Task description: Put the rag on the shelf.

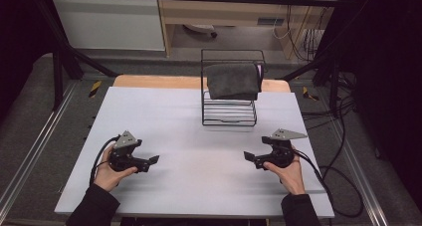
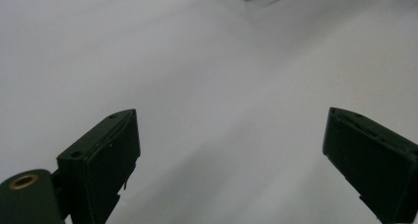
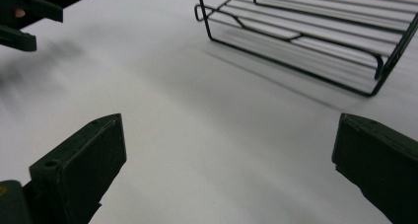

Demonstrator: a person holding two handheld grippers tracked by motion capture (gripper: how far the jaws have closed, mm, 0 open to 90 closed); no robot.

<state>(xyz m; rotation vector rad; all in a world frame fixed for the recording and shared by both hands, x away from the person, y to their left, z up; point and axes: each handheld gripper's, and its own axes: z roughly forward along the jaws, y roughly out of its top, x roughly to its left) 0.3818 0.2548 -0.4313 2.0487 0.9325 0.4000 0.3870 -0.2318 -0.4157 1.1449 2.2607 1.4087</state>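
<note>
- Currently, the left gripper (image 1: 153, 161) is held at lower left with jaws spread, nothing between them.
- Likewise the right gripper (image 1: 249, 157), lower right.
- A grey towel (image 1: 233, 80) is draped over the wire rack (image 1: 229, 117), upper centre.

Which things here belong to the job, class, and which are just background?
Part of the job:
- grey towel draped over the wire rack
- left gripper, open
- right gripper, open

Just around:
- cables
- white cabinet

Towel (image 1: 233, 80) hides rack (image 1: 229, 117) upper tier.
</note>
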